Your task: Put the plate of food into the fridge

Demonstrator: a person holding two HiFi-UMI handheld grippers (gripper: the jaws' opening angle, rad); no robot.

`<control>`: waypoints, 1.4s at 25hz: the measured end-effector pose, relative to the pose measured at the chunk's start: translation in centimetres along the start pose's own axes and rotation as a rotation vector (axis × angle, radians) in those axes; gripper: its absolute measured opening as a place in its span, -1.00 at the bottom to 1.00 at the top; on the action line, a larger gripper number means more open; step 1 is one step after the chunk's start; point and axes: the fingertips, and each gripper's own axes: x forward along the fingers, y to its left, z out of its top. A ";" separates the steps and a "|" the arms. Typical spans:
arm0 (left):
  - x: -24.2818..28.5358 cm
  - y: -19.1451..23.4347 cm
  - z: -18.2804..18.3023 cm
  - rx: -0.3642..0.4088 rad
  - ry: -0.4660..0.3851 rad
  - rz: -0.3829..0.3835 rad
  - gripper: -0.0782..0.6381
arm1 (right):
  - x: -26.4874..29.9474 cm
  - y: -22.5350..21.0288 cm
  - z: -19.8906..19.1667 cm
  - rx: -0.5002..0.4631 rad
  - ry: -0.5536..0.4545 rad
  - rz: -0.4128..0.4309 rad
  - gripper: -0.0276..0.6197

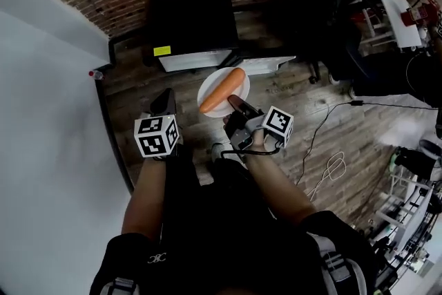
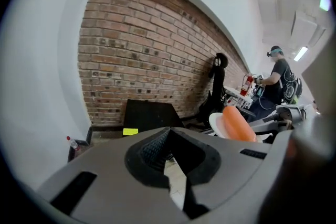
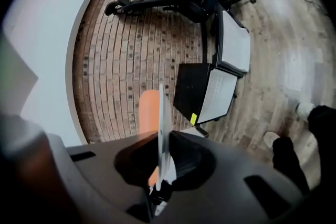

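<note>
The right tongs [image 1: 235, 104] are clenched on the near rim of the white plate [image 1: 210, 84], which in the right gripper view stands edge-on between the jaws. The plate hangs in the air over the wooden floor [image 1: 304, 100], just in front of the low black fridge [image 1: 190, 21]. The fridge's white door [image 1: 207, 60] looks swung open.

The carrot [image 1: 222, 90] lies across the plate with its long axis slanting toward the fridge front, its far tip nearest the door. So the fridge lies straight ahead of the tongs and lower down.

The left tongs [image 1: 164, 101] are closed on nothing, beside the plate on the white wall's [image 1: 48, 114] side, about as near the fridge.

I'd judge the door edge the tight spot. The floor before the fridge gives room.
</note>
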 end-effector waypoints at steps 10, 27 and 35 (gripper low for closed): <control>9.0 2.8 -7.9 -0.071 -0.078 0.078 -0.79 | 7.6 -14.1 4.2 -0.002 0.074 0.013 -0.79; 25.8 12.7 -22.7 0.076 -0.252 0.041 -0.79 | 31.1 -41.8 11.1 0.081 -0.133 0.112 -0.79; 28.5 13.8 -23.7 0.007 -0.268 0.003 -0.80 | 40.1 -48.2 14.3 0.089 -0.212 0.051 -0.79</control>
